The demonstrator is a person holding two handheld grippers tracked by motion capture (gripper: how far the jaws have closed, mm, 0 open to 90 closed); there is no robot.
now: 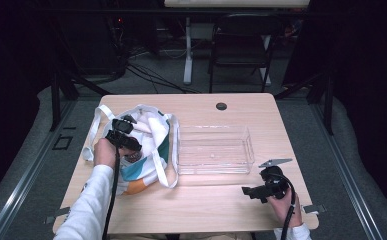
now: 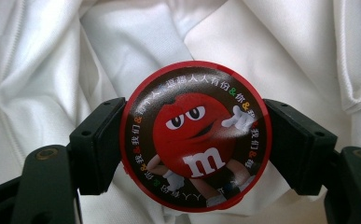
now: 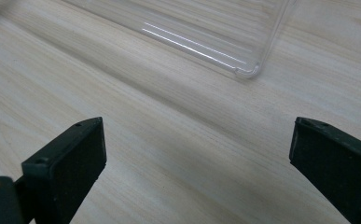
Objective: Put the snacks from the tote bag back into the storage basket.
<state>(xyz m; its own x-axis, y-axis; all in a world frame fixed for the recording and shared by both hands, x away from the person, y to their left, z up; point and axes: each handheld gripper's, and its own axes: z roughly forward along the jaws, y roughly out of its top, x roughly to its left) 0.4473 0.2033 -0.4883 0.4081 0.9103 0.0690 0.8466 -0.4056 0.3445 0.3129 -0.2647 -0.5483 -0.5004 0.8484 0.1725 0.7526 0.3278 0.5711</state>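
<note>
Left tongs are holding a round candy tin inside the bag.
The left tongs [image 2: 194,154] are squeezing the red candy tin [image 2: 197,140] from both sides, inside the white cloth bag [image 1: 148,137] near the bench's [image 1: 206,205] left edge. The right tongs [image 3: 197,172] are standing wide open, holding nothing, beside the clear tray [image 1: 215,150] near the front right corner.

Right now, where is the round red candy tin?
The round red candy tin sits clamped between the left gripper jaws, inside the white tote bag at the table's left side, beside the clear tray.
</note>
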